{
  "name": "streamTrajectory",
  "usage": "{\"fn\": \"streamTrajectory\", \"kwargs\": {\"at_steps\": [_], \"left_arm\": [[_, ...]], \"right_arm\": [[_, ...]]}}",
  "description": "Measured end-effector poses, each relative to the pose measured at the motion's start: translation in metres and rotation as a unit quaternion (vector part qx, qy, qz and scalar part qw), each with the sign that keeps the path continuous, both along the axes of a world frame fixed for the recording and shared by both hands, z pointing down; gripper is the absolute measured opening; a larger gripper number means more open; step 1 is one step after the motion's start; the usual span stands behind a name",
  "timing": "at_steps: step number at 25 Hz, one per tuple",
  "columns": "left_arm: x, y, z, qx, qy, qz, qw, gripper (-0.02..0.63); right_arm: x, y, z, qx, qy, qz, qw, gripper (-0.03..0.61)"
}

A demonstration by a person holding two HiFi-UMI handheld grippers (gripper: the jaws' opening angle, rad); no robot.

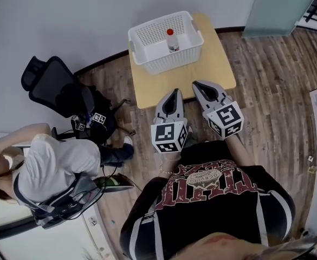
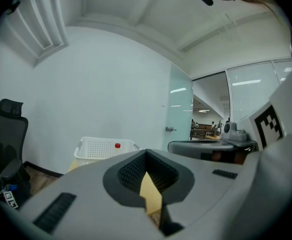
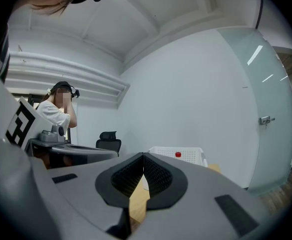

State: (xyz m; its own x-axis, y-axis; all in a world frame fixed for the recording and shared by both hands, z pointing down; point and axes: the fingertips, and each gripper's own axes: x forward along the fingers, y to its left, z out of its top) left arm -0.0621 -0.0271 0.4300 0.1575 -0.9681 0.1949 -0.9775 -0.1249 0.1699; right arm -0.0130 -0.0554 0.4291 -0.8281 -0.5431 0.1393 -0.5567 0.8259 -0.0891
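Observation:
A white perforated basket (image 1: 145, 37) stands on a small light wooden table (image 1: 218, 69). Inside it stands a clear bottle with a red cap (image 1: 172, 39). My left gripper (image 1: 174, 93) hovers at the table's near edge, jaws shut with nothing between them. My right gripper (image 1: 198, 84) sits beside it over the table's near edge, also shut and empty. In the left gripper view the basket (image 2: 106, 148) and the red cap (image 2: 117, 145) show ahead past the gripper (image 2: 146, 152). The right gripper view shows the basket (image 3: 178, 155) beyond the gripper (image 3: 144, 155).
A black office chair (image 1: 58, 88) stands left of the table on the wood floor. A seated person in a white shirt (image 1: 50, 169) is at the lower left. A frosted glass door (image 1: 280, 7) is at the back right. White walls close the back.

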Motion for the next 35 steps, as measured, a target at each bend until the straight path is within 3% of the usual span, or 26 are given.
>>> {"fn": "streamTrajectory", "kwargs": {"at_steps": [15,35], "left_arm": [[-0.041,-0.063,0.002,0.006,0.006,0.028,0.9996,0.032],[-0.083,-0.088,0.015,0.002,0.004,0.042,0.9991,0.032]], "right_arm": [[-0.040,-0.063,-0.001,0.008,0.002,0.031,0.999,0.017],[-0.071,-0.093,0.012,0.003,0.005,0.062,0.998,0.017]]}}
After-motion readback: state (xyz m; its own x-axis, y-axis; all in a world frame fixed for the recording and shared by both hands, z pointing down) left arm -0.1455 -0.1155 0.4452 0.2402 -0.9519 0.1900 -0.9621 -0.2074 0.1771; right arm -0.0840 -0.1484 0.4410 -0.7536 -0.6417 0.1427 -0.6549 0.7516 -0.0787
